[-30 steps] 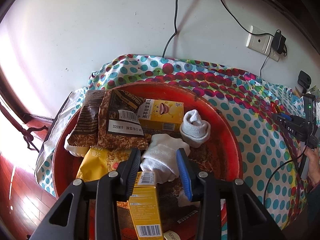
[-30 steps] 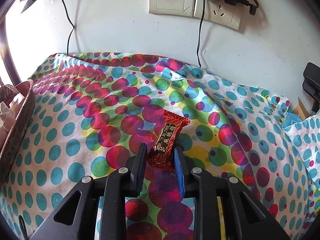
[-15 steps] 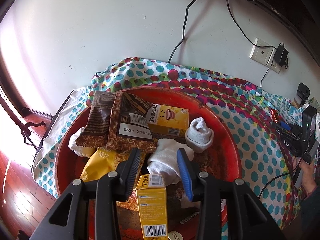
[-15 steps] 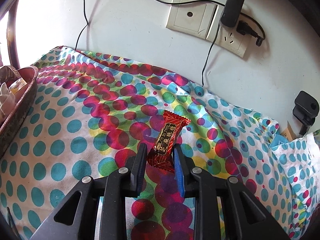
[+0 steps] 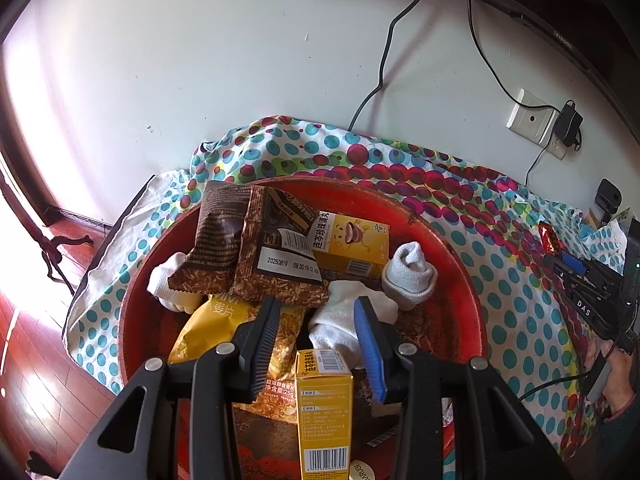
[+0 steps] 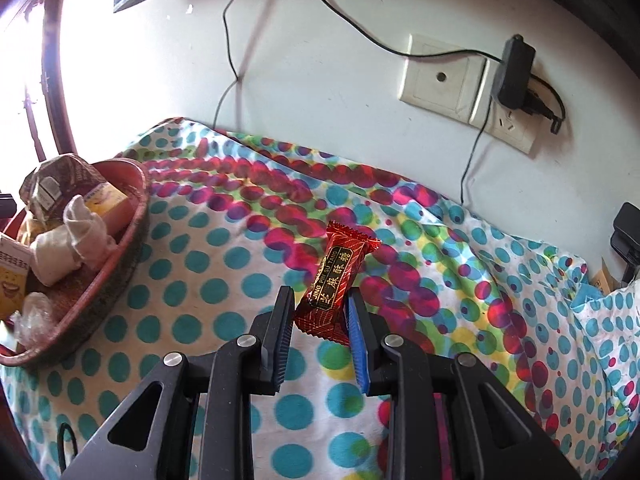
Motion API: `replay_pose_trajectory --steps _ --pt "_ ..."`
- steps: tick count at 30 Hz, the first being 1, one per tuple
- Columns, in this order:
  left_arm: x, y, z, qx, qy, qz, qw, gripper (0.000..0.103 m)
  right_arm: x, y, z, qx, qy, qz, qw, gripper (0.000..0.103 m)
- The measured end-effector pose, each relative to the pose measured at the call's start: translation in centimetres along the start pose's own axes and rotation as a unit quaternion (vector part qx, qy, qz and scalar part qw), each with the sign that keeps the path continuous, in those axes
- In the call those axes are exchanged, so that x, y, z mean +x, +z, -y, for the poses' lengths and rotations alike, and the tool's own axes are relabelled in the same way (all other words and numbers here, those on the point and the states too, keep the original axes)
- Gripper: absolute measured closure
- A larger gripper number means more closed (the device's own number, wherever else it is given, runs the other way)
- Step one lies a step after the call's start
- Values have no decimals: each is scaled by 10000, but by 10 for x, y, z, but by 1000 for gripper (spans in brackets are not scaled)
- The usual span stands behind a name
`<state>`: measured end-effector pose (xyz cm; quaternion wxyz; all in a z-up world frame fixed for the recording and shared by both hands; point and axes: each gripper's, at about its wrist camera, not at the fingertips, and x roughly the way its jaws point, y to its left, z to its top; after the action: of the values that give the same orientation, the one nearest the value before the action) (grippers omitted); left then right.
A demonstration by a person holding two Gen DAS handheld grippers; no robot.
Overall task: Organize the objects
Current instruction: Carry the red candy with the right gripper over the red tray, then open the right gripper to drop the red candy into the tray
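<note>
My right gripper (image 6: 320,300) is shut on a red candy wrapper (image 6: 334,280) and holds it above the dotted cloth (image 6: 224,264). In the left wrist view the candy (image 5: 549,238) and right gripper (image 5: 568,268) show at far right. My left gripper (image 5: 316,312) is open and empty over the red round tray (image 5: 452,248). The tray holds two brown snack bags (image 5: 276,256), a yellow box (image 5: 352,246), a rolled white sock (image 5: 410,272), a white cloth (image 5: 340,320), a yellow bag (image 5: 224,320) and an upright yellow box (image 5: 324,400). The tray (image 6: 120,264) shows at left in the right wrist view.
A white wall stands behind with a socket plate (image 6: 444,76), a black plug adapter (image 6: 514,72) and hanging cables (image 5: 380,68). A dark wooden floor (image 5: 36,360) lies below the table's left edge. A black clip (image 6: 626,232) sits at the far right.
My right gripper has lifted the candy off the cloth and swung left, bringing the tray into its view. My left gripper has risen and drawn back a little above the tray.
</note>
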<state>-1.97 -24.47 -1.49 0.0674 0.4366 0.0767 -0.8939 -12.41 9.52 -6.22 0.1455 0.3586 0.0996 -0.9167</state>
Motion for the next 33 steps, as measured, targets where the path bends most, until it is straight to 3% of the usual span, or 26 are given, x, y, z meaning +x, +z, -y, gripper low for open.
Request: replay_pose_trajectory --steps 8,17,30,31,33 --pt "-2 1 -9 -170 -9 6 9999 64 -19 21 -70 -403 806 217 9957 78" --pt "-4 1 -24 -454 1 14 9990 64 -14 25 -154 -983 1611 3 9820 77" --pt "4 0 -30 -587 50 -81 9982 64 -2 19 -240 -1233 1701 -240 9774 75" --pt "4 0 -30 -588 49 -82 9982 64 -2 19 -239 -1209 1715 -264 9774 74" --pt "5 -1 -29 -587 80 -96 9982 64 -10 17 -241 -1187 1723 -243 9776 57"
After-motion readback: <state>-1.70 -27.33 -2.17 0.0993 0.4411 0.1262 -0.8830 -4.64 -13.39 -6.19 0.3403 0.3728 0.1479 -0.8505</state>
